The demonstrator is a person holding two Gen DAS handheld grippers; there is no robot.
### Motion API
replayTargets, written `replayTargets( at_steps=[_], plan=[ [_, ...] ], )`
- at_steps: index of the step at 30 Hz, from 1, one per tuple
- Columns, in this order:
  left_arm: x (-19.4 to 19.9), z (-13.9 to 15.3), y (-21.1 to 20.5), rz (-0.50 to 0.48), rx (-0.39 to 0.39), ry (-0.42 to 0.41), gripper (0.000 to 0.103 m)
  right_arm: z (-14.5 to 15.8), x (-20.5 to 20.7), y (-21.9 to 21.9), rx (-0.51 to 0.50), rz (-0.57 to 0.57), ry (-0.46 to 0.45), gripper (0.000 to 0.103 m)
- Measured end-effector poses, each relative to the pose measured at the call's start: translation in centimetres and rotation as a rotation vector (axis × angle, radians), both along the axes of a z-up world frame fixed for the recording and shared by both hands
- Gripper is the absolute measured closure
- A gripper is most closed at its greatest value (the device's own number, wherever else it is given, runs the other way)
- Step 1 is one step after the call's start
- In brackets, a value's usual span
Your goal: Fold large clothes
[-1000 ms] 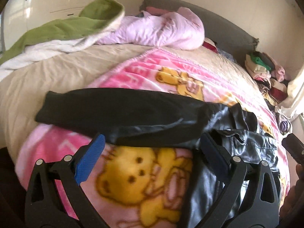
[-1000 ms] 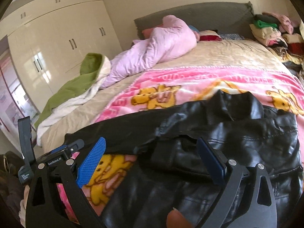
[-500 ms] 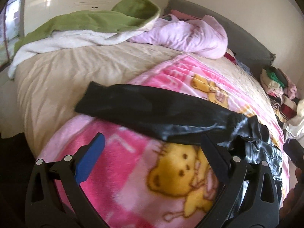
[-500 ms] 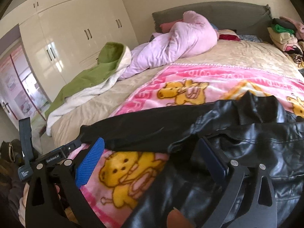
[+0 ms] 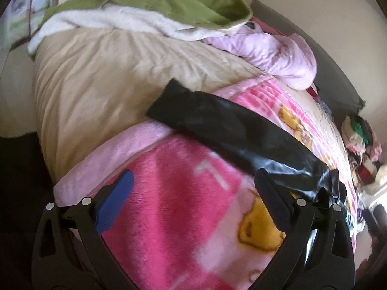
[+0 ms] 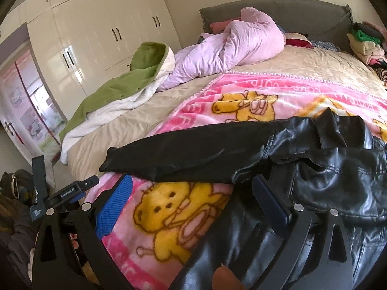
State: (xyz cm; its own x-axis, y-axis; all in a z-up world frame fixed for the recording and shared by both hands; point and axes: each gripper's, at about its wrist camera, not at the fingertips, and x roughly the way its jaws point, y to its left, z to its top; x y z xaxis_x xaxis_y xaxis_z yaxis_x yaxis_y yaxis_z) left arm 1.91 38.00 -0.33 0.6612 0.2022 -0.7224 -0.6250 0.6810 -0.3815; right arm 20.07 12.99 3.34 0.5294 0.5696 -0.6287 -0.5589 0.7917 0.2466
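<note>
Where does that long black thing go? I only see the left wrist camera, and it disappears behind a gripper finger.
Observer: It is a sleeve. In the right wrist view it joins a black leather jacket lying on the pink bear blanket.
Operator: Is the other gripper holding the jacket?
Observer: No. The right gripper is open and grips nothing. One finger is over the blanket, the other over the jacket's edge.
Operator: Where's the collar?
Observer: The collar stands up on the jacket's far side, toward the headboard.
</note>
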Motion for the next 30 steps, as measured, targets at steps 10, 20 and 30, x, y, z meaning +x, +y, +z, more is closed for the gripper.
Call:
replayTargets(
  at_steps=[10, 20, 30],
  plan=[
    [1.7, -2.9, 3.9, 0.07, -0.175, -0.052, 0.009, -2.1, 0.1, -3.4, 0.009, -0.104, 0.029, 0.004],
    [5.8, -3.8, 6.3, 0.106, -0.174, -0.091, 0.014, -3.4, 1.8, -6.9, 0.032, -0.213, 0.055, 0.004],
    [8.2, -2.2, 7.4, 0.058, -0.093, -0.158, 0.087, -5.1, 2.1, -8.2, 0.118, -0.278, 0.09, 0.004]
  ],
)
